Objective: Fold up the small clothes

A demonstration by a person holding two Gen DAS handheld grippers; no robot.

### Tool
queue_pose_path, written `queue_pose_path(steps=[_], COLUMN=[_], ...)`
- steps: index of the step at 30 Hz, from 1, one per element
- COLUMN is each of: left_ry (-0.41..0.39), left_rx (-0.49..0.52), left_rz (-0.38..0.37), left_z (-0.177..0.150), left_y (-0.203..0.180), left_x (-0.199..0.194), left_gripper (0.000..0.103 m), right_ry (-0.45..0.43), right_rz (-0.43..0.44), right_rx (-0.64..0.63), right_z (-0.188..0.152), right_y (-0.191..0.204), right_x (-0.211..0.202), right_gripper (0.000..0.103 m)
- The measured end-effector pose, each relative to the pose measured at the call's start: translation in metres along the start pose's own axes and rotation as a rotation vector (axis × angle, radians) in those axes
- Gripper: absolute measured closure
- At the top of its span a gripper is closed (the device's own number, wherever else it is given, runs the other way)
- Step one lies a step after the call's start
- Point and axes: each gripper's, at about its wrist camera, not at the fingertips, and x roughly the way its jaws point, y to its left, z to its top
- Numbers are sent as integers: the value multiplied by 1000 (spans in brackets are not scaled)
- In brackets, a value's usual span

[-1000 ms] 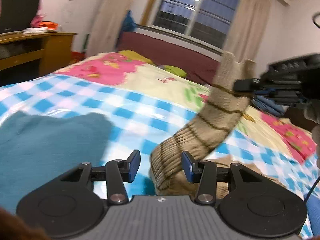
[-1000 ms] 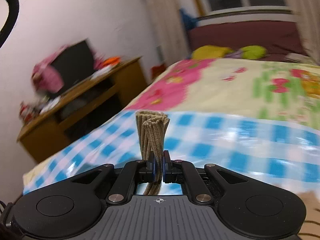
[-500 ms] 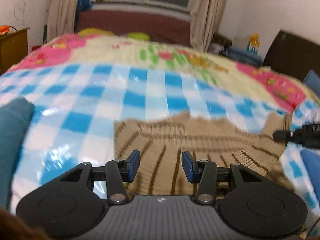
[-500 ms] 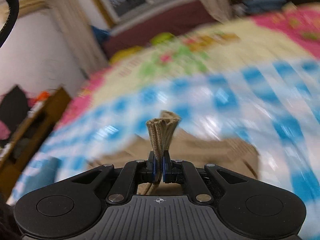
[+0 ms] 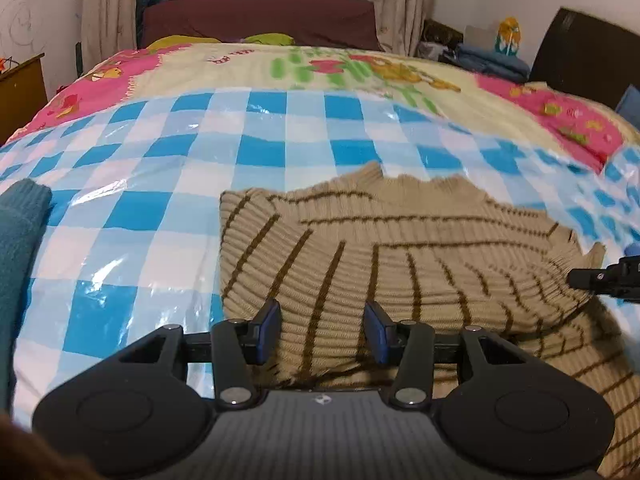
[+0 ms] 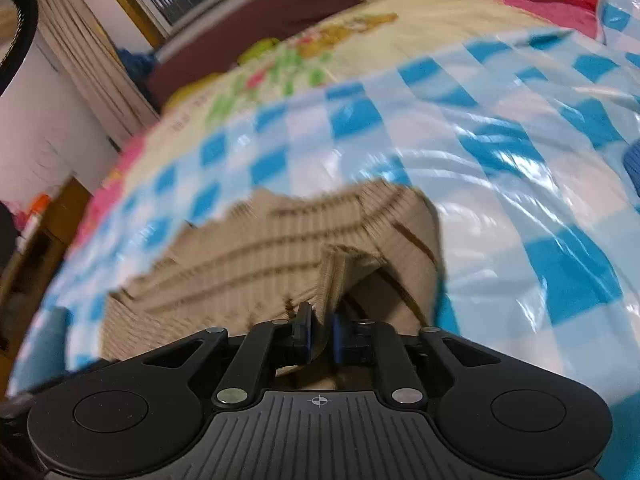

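Beige ribbed sweater (image 5: 384, 264) with thin brown stripes lies spread on the bed, on a glossy blue-and-white checked sheet (image 5: 168, 176); one part is folded across the body so the stripes run in differing directions. Left tool (image 5: 322, 330) sits low over the near edge of the sweater, jaws wide apart, blue pads either side of the knit, gripping nothing. Right tool (image 6: 320, 338) is nearly closed, pinching a bunched fold of the sweater (image 6: 280, 248) that stands up between its pads; in the left view its black tip (image 5: 604, 278) shows at the sweater's right end. Right view is motion-blurred. A teal knitted garment (image 5: 18, 248) lies at the left edge of the sheet, apart from the sweater. Floral bedspread (image 5: 360, 68) beyond, dark red headboard (image 5: 260, 16) under the window.
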Motion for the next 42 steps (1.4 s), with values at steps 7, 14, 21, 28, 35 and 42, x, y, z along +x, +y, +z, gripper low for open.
queue_pose_path(steps=[7, 14, 21, 28, 35, 42], left_ry=[-4, -17, 36, 58, 74, 57], left_rx=[-19, -52, -35, -53, -50, -60], left_rz=[-8, -7, 45, 50, 67, 49], left_z=[-3, 2, -6, -9, -12, -15], left_y=[16, 21, 24, 30, 31, 37], left_x=[-15, -11, 7, 8, 5, -15], left_gripper=[53, 53, 50, 48, 48, 48], right_ry=[-89, -189, -50, -14, -9, -30], right_rz=[-104, -106, -95, -95, -145, -125], right_rx=[-55, -234, -260, -150, -161, -122], right_z=[-13, -24, -29, -27, -29, -28], right_y=[10, 54, 51, 21, 20, 15], right_x=[-26, -38, -2, 4, -1, -19], right_gripper=[85, 85, 85, 85, 82, 81])
